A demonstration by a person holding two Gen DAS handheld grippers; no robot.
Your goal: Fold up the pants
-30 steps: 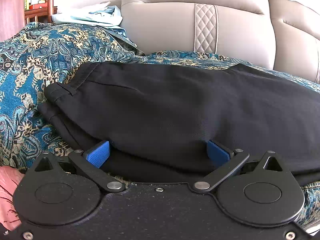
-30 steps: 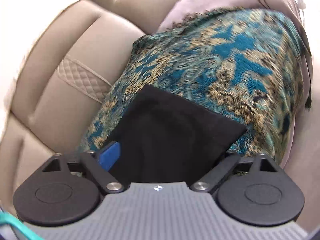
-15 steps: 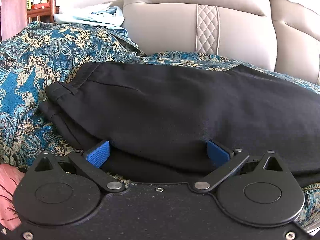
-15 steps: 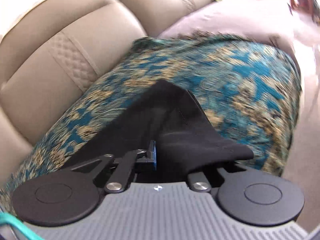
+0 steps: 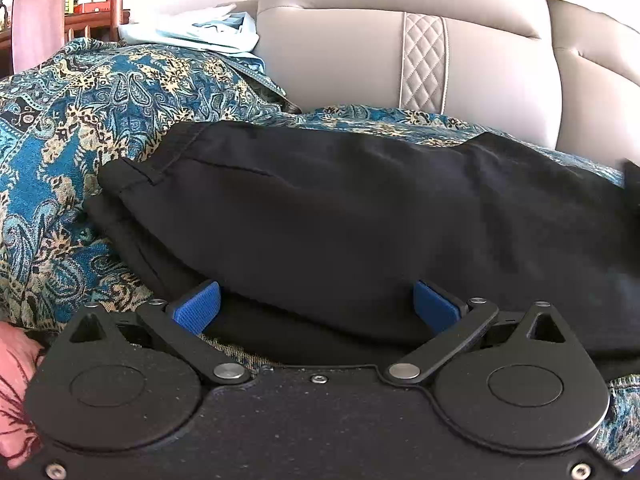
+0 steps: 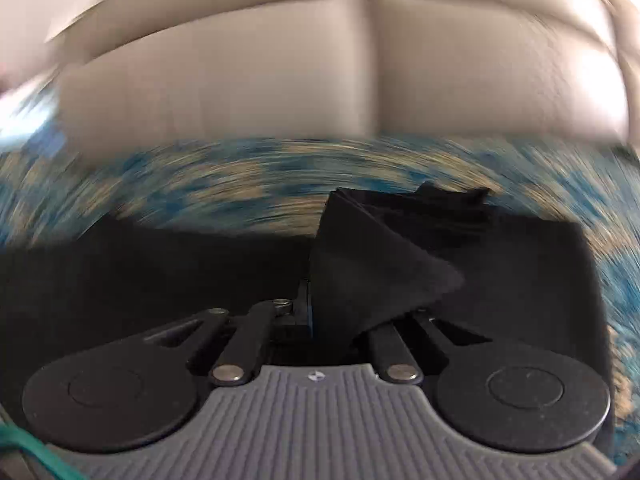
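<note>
Black pants (image 5: 340,216) lie folded lengthwise across a blue paisley throw (image 5: 80,120) on a beige sofa, waistband at the left. My left gripper (image 5: 316,308) is open at the near edge of the pants, its blue pads (image 5: 198,306) wide apart on either side of the fabric. In the blurred right wrist view, my right gripper (image 6: 320,312) is shut on the leg end of the pants (image 6: 360,272) and holds it lifted above the rest of the pants (image 6: 140,272).
The sofa's beige backrest (image 5: 360,60) rises behind the pants. Light blue clothes (image 5: 208,34) lie on the throw at the back left. Wooden furniture (image 5: 36,8) stands at the far left. A pink patterned cloth (image 5: 14,392) shows at the lower left edge.
My right gripper has shut on the leg end, lifted it and swung it to the left over the pants. My left gripper has stayed open in place.
</note>
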